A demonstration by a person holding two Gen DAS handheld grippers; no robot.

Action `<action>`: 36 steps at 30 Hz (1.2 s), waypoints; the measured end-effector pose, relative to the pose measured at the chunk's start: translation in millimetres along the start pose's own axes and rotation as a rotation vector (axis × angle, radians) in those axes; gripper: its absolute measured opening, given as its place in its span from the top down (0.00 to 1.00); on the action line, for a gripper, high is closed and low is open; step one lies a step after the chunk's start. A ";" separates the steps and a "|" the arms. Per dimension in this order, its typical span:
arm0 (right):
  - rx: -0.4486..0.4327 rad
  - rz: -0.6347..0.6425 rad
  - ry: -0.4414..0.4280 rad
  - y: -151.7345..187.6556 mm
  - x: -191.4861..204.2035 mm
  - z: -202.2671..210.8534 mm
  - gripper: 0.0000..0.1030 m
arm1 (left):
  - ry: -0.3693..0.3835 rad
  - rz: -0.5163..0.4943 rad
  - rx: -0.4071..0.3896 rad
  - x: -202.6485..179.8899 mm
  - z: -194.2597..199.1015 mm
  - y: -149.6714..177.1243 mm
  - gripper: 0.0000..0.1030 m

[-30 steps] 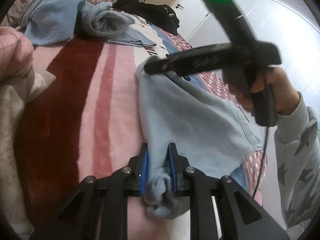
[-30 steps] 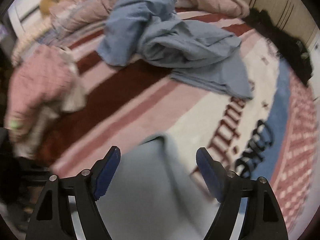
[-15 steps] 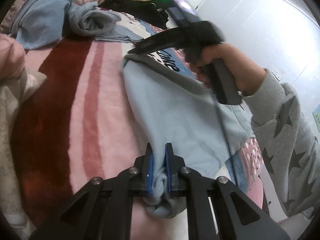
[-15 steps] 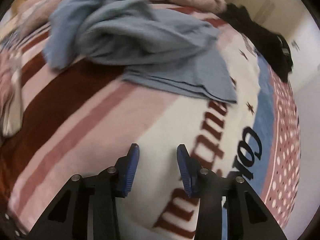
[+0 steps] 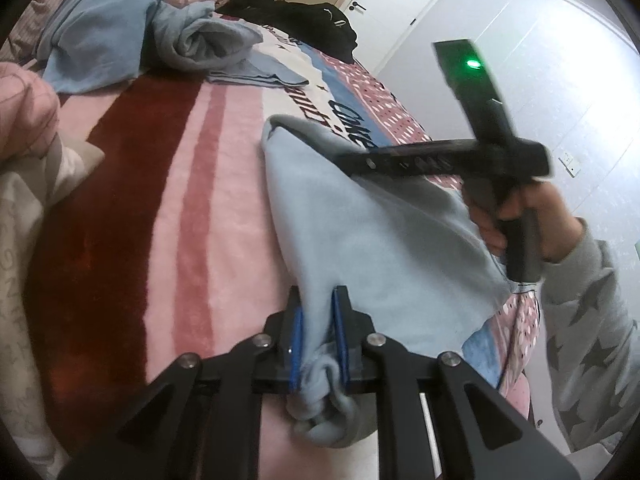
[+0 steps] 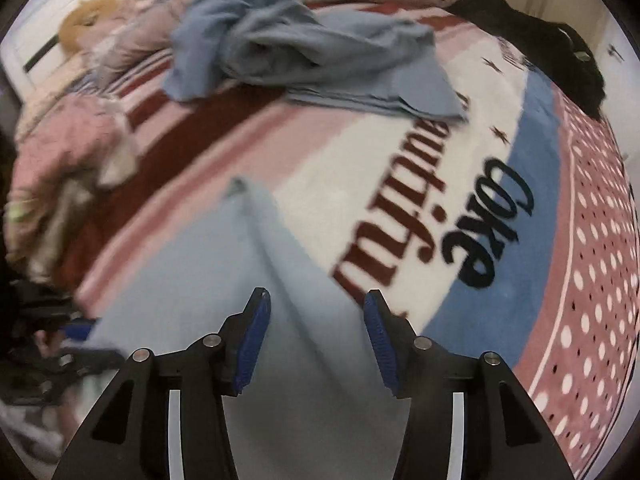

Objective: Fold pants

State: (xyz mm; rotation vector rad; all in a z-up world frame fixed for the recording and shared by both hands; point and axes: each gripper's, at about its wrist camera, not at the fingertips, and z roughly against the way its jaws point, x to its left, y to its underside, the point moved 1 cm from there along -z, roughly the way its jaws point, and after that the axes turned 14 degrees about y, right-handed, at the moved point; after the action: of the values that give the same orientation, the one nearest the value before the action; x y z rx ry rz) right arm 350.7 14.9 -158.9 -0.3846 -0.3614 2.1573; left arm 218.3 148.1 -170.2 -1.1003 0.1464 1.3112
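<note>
Left gripper pinches the light-blue fleece pants at a bunched near end; right gripper, jaws just reopening and spread over the cloth with nothing pinched, should close on one clean edge.

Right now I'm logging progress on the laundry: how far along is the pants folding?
Early. Done: the light blue pants lie partly spread on the blanket. In hand: the left gripper pinches a bunched end; the right gripper, jaws just opening, hovers over the cloth without pressing it. Left: no neat fold shows, and a heap of blue clothes waits behind.
</note>
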 end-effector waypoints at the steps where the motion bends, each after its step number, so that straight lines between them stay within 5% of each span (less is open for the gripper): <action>1: -0.004 -0.049 0.007 -4.7 -8.4 -7.4 0.59 | -0.003 -0.007 0.005 -0.3 -0.7 0.3 0.90; 6: -0.020 -0.158 0.116 -24.0 -43.2 -29.1 0.66 | 0.007 -0.008 0.014 2.9 -2.1 0.3 0.90; 12: -0.021 -0.203 0.058 -23.4 -58.8 -16.8 0.67 | 0.008 -0.006 0.008 2.6 2.6 -2.2 0.85; 20: -0.088 -0.272 0.013 62.4 -91.9 68.1 0.61 | -0.052 -0.042 -0.087 -10.6 20.7 -10.8 0.62; 24: -0.076 -0.294 0.137 106.8 -110.8 69.0 0.48 | -0.073 -0.025 -0.094 -14.9 14.3 -13.9 0.59; 28: -0.086 -0.420 0.089 130.1 -134.6 59.0 0.42 | -0.128 -0.015 -0.081 -14.1 0.0 -18.3 0.59; 29: -0.094 -0.445 0.068 131.0 -138.7 55.7 0.43 | -0.137 -0.008 -0.079 -11.9 -3.3 -19.8 0.60; 31: -0.094 -0.465 0.065 129.8 -142.0 51.1 0.60 | -0.158 -0.005 -0.068 -7.2 -11.1 -21.4 0.75; 33: -0.102 -0.472 0.057 129.1 -144.3 50.2 0.75 | -0.167 -0.004 -0.053 -4.1 -17.1 -21.1 0.78; 36: -0.138 -0.457 0.093 132.4 -143.0 57.6 0.81 | -0.176 -0.026 -0.043 -4.7 -20.1 -19.4 0.81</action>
State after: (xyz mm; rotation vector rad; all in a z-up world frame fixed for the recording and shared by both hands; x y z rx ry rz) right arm 310.9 -183.3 -138.3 -0.4312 -0.4948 1.6685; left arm 242.2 133.2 -166.8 -1.0137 -0.0269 1.3864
